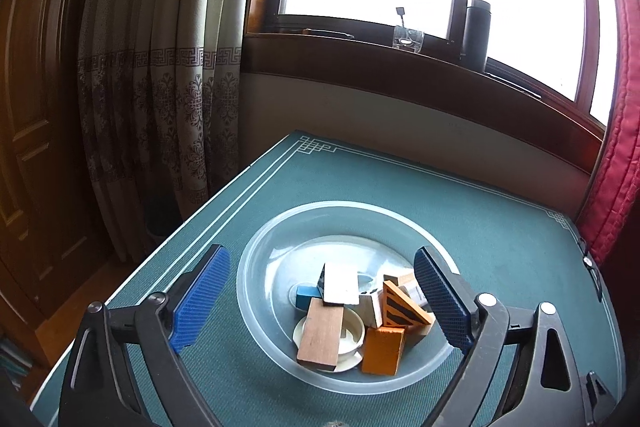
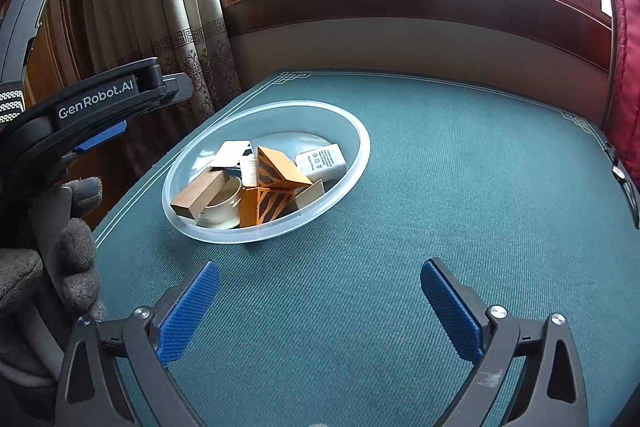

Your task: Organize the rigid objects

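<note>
Blocks heaped in the translucent bowl (image 2: pixel 362 163) on the green table (image 2: pixel 440 187): brown wooden block (image 1: pixel 320 335), orange striped wedge (image 1: pixel 402 309), small cup (image 2: pixel 222 209). Left gripper (image 1: pixel 322 307) hovers spread over the heap; right gripper (image 2: pixel 320 311) spread, empty, near. Risk: a careless grasp could topple the leaning pieces.

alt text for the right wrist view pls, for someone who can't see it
A clear plastic bowl holding wooden blocks, striped orange pieces and a small cup sits on a green table mat. The open right gripper hovers over bare mat; the left gripper is at left.
</note>
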Tool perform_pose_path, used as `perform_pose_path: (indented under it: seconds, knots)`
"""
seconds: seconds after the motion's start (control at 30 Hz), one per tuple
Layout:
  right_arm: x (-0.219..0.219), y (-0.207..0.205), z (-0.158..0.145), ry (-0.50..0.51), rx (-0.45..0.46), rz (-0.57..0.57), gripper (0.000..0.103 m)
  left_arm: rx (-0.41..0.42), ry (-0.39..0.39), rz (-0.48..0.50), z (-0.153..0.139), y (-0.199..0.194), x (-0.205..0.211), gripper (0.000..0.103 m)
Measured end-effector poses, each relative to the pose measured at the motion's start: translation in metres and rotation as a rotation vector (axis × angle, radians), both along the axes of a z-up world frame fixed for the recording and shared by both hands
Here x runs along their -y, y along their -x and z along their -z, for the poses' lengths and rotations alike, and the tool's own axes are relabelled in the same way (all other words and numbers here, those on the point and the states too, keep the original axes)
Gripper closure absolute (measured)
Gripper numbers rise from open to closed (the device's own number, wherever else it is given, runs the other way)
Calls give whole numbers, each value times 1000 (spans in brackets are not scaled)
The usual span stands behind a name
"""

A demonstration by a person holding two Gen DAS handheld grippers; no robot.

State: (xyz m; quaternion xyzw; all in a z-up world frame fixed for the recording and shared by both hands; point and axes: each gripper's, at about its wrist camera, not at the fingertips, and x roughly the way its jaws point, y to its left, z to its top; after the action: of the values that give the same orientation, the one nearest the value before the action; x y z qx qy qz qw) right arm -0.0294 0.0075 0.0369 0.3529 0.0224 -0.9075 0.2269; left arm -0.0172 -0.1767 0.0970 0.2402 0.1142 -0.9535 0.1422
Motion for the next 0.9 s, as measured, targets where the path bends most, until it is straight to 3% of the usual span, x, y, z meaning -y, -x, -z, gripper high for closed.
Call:
perform_pose_path:
  seconds: [0.13,0.4,0.7,0.9]
  knots:
    - [-3,-3,-5,-7,-21,15,0,38,-11,22,1,-7,-3,5]
    - [-12,-8,-12,30,-43,7,0,42,93,-37,-2,-43,-8,1]
    - [-2,-23,-15,-40,-104,-17,0,25,184,-82,-8,-75,-15,0]
    - [0,-31,-21,-66,-153,-9,0,55,222,-92,-1,-85,-20,0]
